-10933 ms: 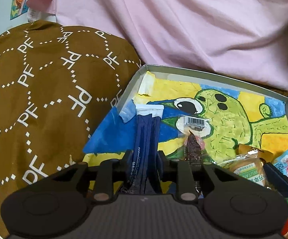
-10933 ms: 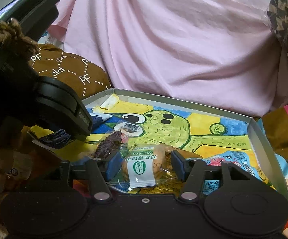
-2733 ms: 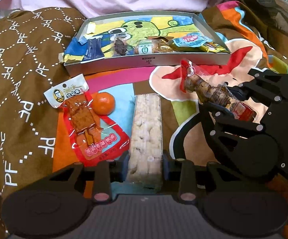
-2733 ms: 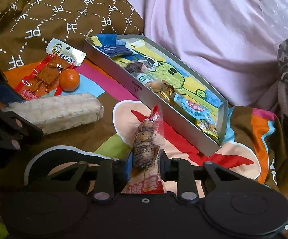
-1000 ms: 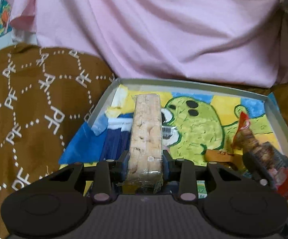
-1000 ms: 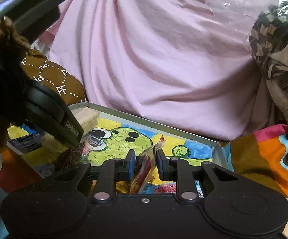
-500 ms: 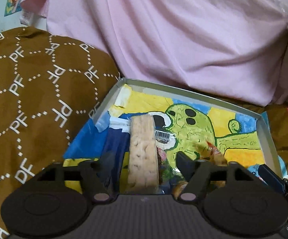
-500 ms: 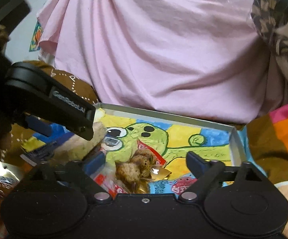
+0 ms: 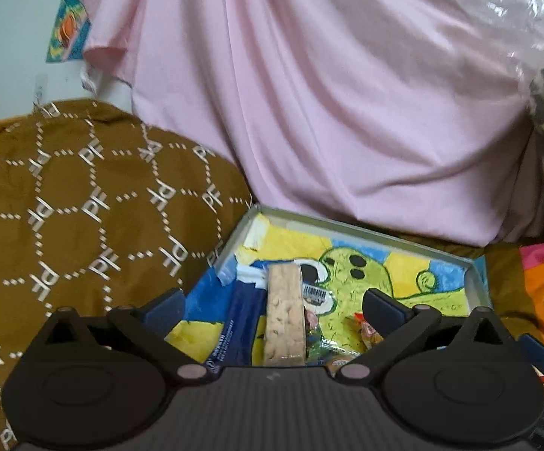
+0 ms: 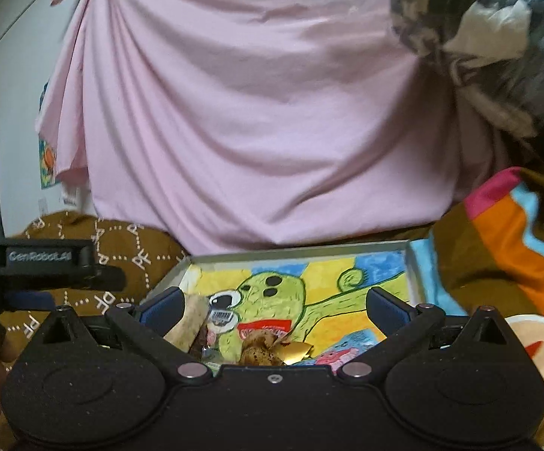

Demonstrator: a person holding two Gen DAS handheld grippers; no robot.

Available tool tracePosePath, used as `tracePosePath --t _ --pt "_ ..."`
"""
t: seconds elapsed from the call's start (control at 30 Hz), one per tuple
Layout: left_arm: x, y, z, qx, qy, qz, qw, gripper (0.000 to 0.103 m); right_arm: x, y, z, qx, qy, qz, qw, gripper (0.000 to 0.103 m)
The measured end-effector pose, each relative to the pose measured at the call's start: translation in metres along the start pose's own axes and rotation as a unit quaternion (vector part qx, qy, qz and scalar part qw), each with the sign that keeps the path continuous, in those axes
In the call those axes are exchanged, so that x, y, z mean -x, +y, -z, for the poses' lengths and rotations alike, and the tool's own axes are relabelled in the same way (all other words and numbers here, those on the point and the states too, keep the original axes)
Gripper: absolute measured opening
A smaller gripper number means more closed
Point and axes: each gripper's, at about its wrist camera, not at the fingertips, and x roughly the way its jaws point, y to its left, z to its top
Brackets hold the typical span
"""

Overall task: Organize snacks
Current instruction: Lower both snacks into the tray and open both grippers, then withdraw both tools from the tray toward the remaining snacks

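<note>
Since a second ago both grippers let go: the pale rice-cracker bar in clear wrap (image 9: 285,315) that sat clamped in the left gripper (image 9: 274,302) now lies loose in the tray, and the red-topped clear bag of brown snacks (image 10: 260,342) has dropped out of the right gripper (image 10: 274,302).

Left gripper: jaws opening, now spread wide, holding nothing; the bar lies between the fingers but clear of both pads. Right gripper: jaws opening, wide too, empty; the bag sits just ahead and below, between the fingers, untouched.

Just beside the bar on its left is a dark blue foil sachet (image 9: 240,323); on its right, a clear wrapper with a barcode sticker (image 9: 315,293). All rest in the shallow grey cardboard tray with a green cartoon creature painted on yellow and blue (image 9: 456,259).

Handling, judged: the bar looks light, stiff, crumbly, with slick film, so pinch it mid-length across the narrow sides, gently. The bag looks soft and crinkly; take it at the bunched body, not the red flap.

Writing: "GenRobot.AI" on the other gripper's body at left in the right view (image 10: 41,256). Beyond the tray, a brown quilt printed with "PF" (image 9: 95,203), then a draped pink sheet (image 9: 309,94). The sachet print is too small to read.
</note>
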Motion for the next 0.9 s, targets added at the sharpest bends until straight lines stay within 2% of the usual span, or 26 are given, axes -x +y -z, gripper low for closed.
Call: tracePosePath --t 0.17,0.4,0.7,0.9 --pt "0.029 0.011 0.0 0.013 -0.015 -0.001 0.9998 0.102 0.029 0.007 -0.005 0.005 -0.011 0.011 1.0 0.102" --pt "0.068 0.036 0.012 0.023 -0.006 -0.025 0.9994 0.103 0.067 0.024 0.0 0.012 -0.006 0.017 1.0 0.102" --pt "0.112 0.072 0.042 0.01 0.008 -0.045 0.9989 0.103 0.114 0.053 0.024 0.03 0.009 0.021 0.999 0.102" --pt "0.128 0.091 0.062 0.006 0.018 -0.048 0.9987 0.103 0.14 0.072 0.046 0.058 0.024 0.027 0.998 0.102"
